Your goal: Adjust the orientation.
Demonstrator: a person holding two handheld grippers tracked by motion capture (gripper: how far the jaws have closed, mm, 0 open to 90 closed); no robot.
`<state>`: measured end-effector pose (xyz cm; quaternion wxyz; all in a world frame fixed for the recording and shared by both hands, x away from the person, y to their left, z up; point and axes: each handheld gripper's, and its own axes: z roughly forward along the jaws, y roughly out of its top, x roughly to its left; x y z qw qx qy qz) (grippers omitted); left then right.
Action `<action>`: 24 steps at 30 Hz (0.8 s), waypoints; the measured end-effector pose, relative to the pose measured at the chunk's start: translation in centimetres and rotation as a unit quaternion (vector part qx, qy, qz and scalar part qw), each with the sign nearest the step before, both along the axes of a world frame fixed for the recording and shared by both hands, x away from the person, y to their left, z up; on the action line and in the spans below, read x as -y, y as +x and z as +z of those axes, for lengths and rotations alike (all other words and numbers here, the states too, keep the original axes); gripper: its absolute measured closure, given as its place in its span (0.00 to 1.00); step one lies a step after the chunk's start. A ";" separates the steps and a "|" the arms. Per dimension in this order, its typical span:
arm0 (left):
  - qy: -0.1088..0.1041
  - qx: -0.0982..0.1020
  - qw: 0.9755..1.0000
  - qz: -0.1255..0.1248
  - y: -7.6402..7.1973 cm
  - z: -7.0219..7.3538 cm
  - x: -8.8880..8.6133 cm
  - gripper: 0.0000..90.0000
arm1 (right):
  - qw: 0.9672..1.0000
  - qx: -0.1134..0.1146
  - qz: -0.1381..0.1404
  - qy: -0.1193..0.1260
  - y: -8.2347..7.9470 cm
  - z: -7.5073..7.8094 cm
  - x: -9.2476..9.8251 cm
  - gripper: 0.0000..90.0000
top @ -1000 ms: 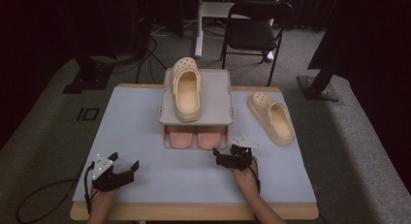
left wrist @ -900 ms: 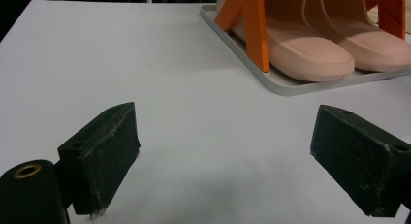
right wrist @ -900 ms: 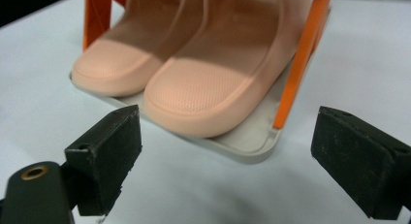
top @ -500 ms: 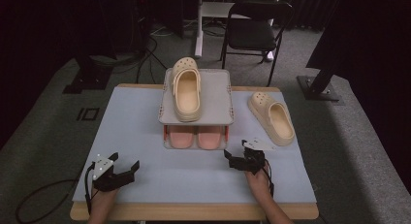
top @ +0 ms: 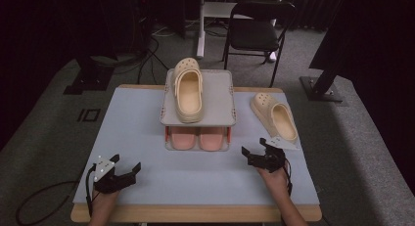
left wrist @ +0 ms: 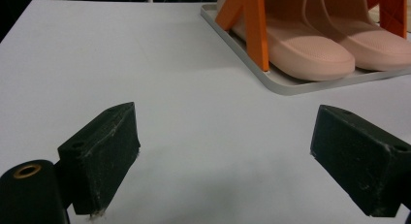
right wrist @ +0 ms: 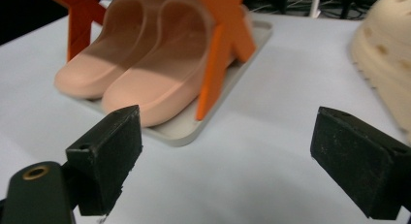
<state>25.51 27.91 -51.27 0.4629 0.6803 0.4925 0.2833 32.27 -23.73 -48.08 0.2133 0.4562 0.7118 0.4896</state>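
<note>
A cream clog (top: 188, 89) lies on the grey top shelf (top: 218, 96) of a small rack with orange legs (right wrist: 218, 54). A pink pair of slippers (top: 196, 138) sits on the rack's bottom tray (left wrist: 291, 83). A second cream clog (top: 275, 116) rests on the table to the right of the rack. My left gripper (top: 127, 163) is open near the front left, well short of the rack, with bare table between its jaws. My right gripper (top: 254, 146) is open just right of the tray's front, near the loose clog's heel. Its own view has the slippers (right wrist: 145, 73) ahead left and the clog (right wrist: 383, 54) at right.
The pale table top (top: 137, 118) spreads wide to the left of the rack. A black folding chair (top: 254, 35) and stand bases (top: 320, 89) are on the carpet beyond the far edge. A cable (top: 34, 206) trails off the left gripper over the front left.
My right gripper has moved to the right, from in front of the pink slippers toward the loose clog. The left gripper has stayed put. Both remain open.
</note>
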 end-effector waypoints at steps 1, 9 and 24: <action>0.001 0.000 1.000 0.000 0.0 0.0 0.0 0.11 | 1.000 0.003 -0.005 -0.003 0.1 0.1 0.3 0.12; 0.003 -0.001 1.000 -0.002 0.0 -0.1 0.2 0.11 | 0.999 0.011 -0.048 -0.004 1.5 0.5 3.8 0.15; 0.006 -0.002 1.000 -0.006 0.1 -0.2 0.3 0.11 | 0.996 -0.004 -0.093 0.000 5.0 0.8 6.9 0.16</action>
